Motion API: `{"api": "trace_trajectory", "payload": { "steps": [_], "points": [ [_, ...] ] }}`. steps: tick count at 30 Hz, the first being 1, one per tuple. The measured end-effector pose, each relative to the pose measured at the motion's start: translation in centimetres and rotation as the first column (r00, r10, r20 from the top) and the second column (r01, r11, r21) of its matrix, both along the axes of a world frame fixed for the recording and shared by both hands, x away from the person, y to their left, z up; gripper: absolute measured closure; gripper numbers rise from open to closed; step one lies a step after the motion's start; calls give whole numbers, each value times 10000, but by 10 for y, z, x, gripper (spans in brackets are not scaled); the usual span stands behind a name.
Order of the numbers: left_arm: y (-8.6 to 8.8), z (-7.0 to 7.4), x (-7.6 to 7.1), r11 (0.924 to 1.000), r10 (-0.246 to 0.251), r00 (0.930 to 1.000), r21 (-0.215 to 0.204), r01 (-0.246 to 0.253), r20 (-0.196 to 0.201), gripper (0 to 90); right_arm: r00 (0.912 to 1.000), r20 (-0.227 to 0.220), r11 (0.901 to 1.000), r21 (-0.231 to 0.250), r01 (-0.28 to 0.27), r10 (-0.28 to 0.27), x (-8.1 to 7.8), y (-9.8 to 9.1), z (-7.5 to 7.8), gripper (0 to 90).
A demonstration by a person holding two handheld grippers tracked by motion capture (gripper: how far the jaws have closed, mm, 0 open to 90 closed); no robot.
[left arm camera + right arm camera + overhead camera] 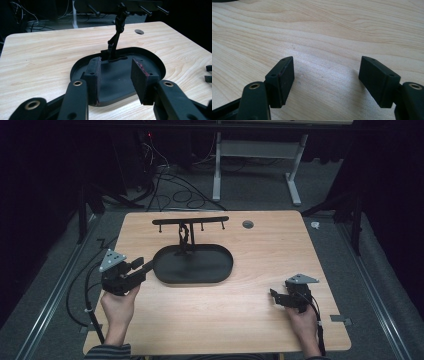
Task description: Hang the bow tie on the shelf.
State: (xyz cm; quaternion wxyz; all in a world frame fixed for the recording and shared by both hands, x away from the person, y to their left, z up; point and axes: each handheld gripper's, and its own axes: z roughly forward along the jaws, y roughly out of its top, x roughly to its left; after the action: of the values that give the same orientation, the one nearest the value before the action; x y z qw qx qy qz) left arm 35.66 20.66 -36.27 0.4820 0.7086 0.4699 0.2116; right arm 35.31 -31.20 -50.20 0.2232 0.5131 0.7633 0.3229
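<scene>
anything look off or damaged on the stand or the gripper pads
One oddity: the right pad of the left gripper shows reddish wear along its top edge. The black stand sits upright and square on the table, nothing spilled. Right gripper pads look clean.

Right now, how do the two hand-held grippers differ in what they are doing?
The left gripper reaches the rim of the black oval tray, its jaws standing apart on either side of that rim without pressing it; the right gripper rests away from the tray over bare wooden table, its jaws spread wider with nothing between them. The left points toward the tray's upright stand; the right points left across the table. Both are black, two-jawed and open.
</scene>
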Motion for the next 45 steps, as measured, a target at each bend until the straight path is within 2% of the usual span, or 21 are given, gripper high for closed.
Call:
{"api": "trace_trajectory", "payload": {
  "steps": [45],
  "points": [
    [29, -33, -20, 9962, 706, 9950, -464, -739, -704, 588, 10000, -3, 10000, -16, 9, -9, 0, 0, 0, 296]
  ]
}}
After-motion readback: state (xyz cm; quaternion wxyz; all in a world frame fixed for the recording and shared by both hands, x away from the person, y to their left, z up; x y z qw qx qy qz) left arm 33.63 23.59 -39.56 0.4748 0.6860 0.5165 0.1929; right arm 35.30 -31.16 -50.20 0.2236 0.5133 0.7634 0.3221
